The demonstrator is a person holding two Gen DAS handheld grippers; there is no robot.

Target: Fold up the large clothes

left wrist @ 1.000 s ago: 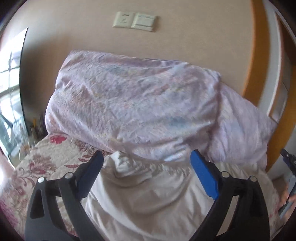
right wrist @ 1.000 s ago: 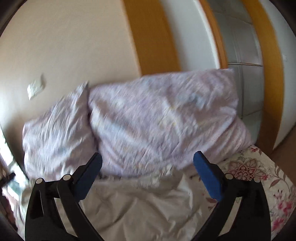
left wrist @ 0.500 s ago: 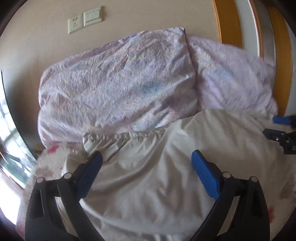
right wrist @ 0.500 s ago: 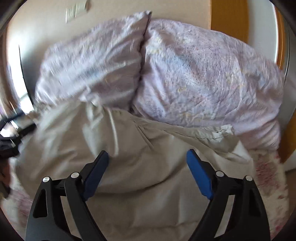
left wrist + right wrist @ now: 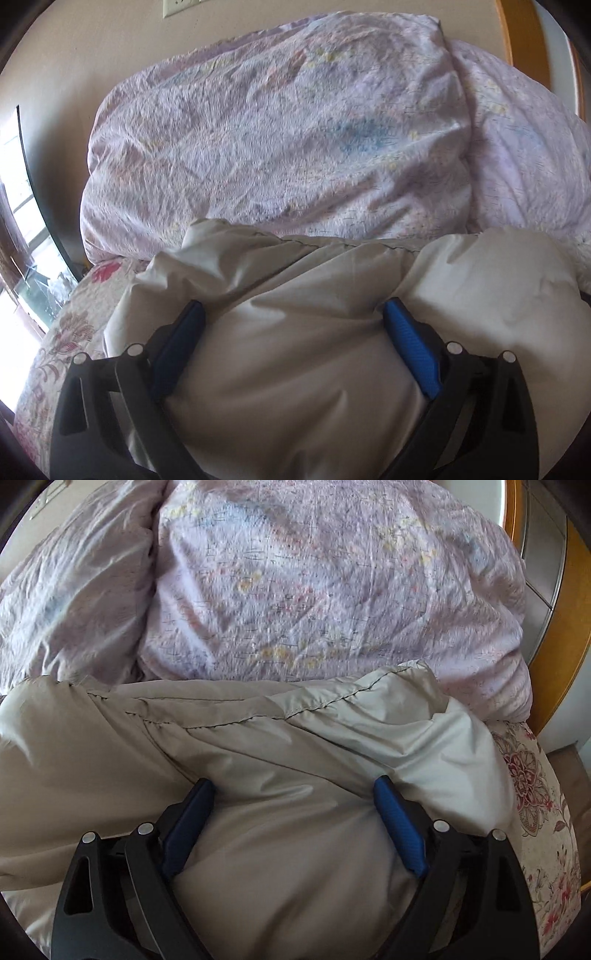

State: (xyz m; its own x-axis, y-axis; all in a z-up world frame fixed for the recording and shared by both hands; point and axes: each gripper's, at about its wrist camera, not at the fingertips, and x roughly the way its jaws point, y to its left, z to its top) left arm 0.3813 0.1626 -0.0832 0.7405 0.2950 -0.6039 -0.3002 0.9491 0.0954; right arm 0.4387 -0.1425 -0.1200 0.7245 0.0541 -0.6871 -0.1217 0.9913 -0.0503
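Note:
A puffy pale beige garment (image 5: pixel 480 280) lies spread on the bed, its stitched hem running along the foot of the pillows. In the left wrist view my left gripper (image 5: pixel 293 304) is pushed down into it with its jaws wide apart and the fabric bulging up between the blue pads (image 5: pixel 410 350). The right wrist view shows the same garment (image 5: pixel 110 738). My right gripper (image 5: pixel 293 781) is sunk into it near its right end. Its jaws are opening, a mound of fabric swells between them, and the pads (image 5: pixel 399 830) do not pinch it.
Two lilac pillows (image 5: pixel 277 129) (image 5: pixel 332 590) lean against the wall just behind the garment. A floral bedsheet (image 5: pixel 62 332) (image 5: pixel 535 794) shows at both sides. A window (image 5: pixel 22 258) is at the far left, and orange wood trim (image 5: pixel 565 627) at the right.
Both grippers have come down and forward from above the bed into the beige garment, which now fills the lower half of both views. The pillows have slid upward in the frames.

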